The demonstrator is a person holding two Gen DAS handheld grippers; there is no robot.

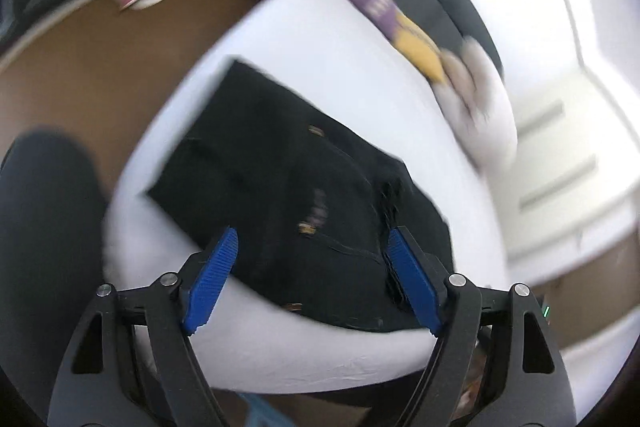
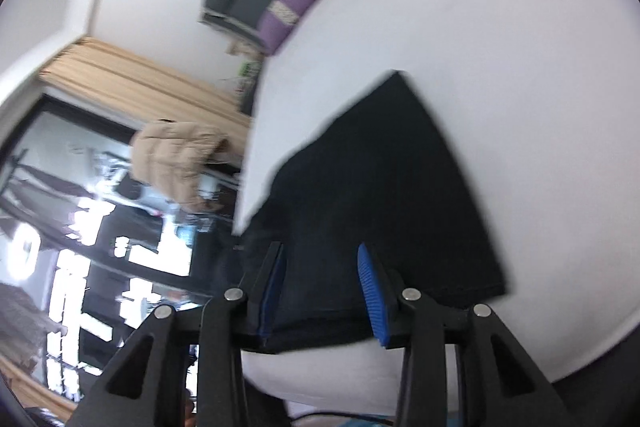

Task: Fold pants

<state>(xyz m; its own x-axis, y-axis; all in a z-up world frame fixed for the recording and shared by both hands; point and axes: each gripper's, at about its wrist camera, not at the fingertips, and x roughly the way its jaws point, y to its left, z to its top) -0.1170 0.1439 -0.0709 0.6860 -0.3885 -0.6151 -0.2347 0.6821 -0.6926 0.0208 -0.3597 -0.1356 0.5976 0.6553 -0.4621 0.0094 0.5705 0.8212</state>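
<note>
Blue-padded fingers [image 1: 216,279] of the left gripper [image 1: 314,279] stand wide apart in the foreground of the left wrist view, framing the near end of the black pants [image 1: 288,195] without clamping any cloth. The right pad sits at or just beside a frayed edge of the fabric; motion blur makes it impossible to say whether it touches. Brass-coloured rivets and a seam show on the upper layer, so this looks like the waist end.

From the right wrist view, the right gripper [image 2: 322,291] also has its fingers [image 2: 370,295] apart, spread above the near hem of the pants [image 2: 384,195], with nothing pinched between them.

The pants lie flat on a white table [image 1: 320,51], already gathered into a compact, roughly rectangular stack with clean straight edges. Folded cloths in purple and yellow [image 1: 396,23] sit well apart at the far edge of the table.

By the look of it, the folding is near its end: either the last fold has been laid and both grippers are free of the cloth, or one more fold in half remains. If so, the next move calls for both grippers to close on the near corners together and carry that edge evenly across to the far one.
</note>
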